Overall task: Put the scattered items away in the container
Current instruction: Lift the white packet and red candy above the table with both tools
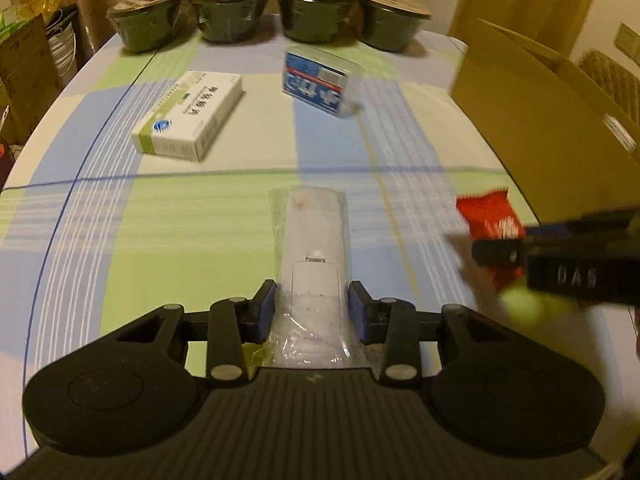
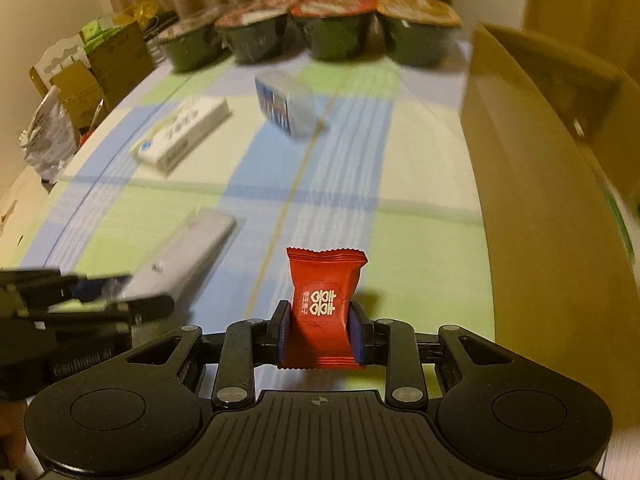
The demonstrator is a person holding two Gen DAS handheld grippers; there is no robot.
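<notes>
Clamped at its near end between the blue fingers (image 1: 266, 314) of the left gripper (image 1: 312, 312) is a plastic-wrapped white remote (image 1: 314, 248), seen in the left wrist view pointing away over the checked worktop (image 1: 180, 232), with the cardboard box (image 1: 532, 120) well off to its right; a level lift before swinging toward that box is advised, as the wrapping looks slippery. From the right wrist view, a red candy packet (image 2: 324, 300) is pinched upright in the closed right gripper (image 2: 322, 334), left of the box wall, and should be raised above the rim before release.
</notes>
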